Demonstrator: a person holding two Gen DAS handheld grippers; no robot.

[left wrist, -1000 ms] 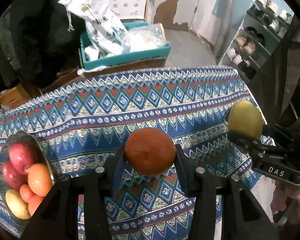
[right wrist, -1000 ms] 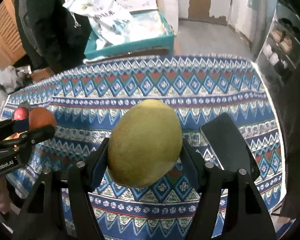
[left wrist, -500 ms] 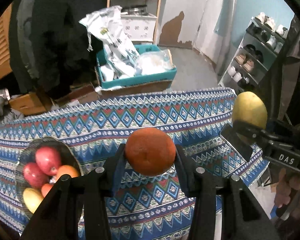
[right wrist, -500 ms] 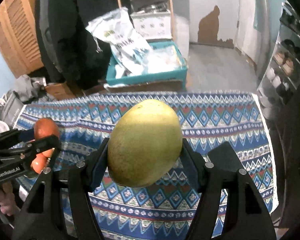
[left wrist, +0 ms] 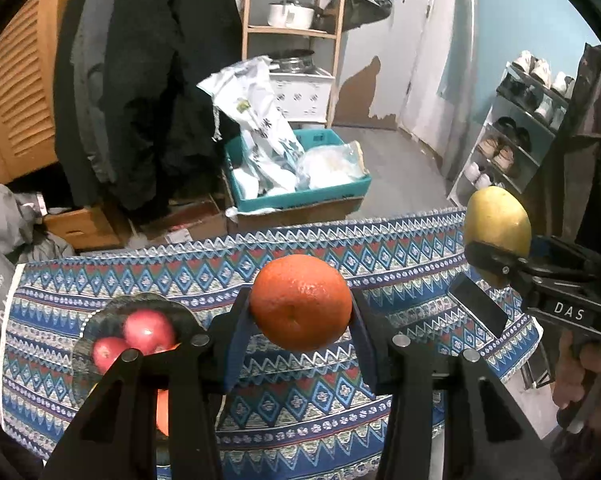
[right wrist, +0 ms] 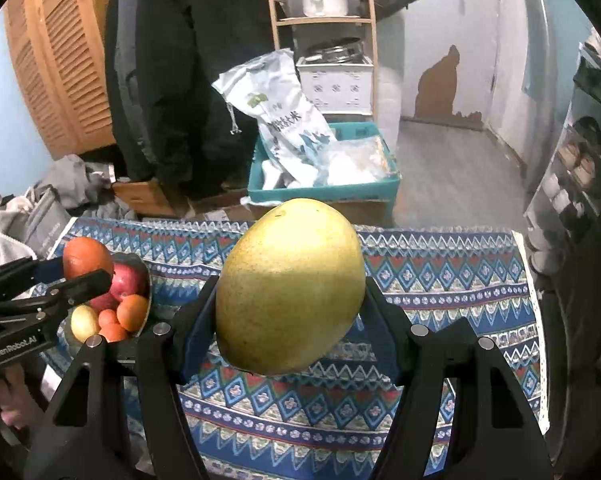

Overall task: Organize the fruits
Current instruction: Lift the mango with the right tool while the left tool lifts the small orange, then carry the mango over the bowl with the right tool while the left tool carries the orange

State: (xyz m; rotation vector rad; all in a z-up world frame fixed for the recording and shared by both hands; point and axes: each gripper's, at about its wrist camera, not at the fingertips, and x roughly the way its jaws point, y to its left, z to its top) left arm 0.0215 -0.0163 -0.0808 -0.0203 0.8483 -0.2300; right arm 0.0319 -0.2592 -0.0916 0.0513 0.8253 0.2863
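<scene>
My left gripper [left wrist: 300,312] is shut on an orange [left wrist: 300,302] and holds it high above the patterned tablecloth [left wrist: 340,256]. My right gripper [right wrist: 290,300] is shut on a yellow-green mango [right wrist: 290,286], also held high above the cloth. The mango shows in the left wrist view [left wrist: 496,220] at the right, and the orange shows in the right wrist view [right wrist: 86,258] at the left. A dark bowl [right wrist: 147,280] at the table's left end holds red apples [right wrist: 122,280], oranges [right wrist: 132,312] and a yellow fruit [right wrist: 84,322]. The bowl also shows in the left wrist view [left wrist: 100,320], partly hidden behind my left finger.
A black phone [left wrist: 476,308] lies on the cloth near the right end. Beyond the table stand a teal crate [right wrist: 324,192] with a white sack [right wrist: 284,116], cardboard boxes, hanging dark coats, a wooden shelf and a shoe rack [left wrist: 516,136] at the right.
Both grippers have risen and drawn back from the table with their fruits still held. The table and bowl look smaller and lower, and more of the room shows.
</scene>
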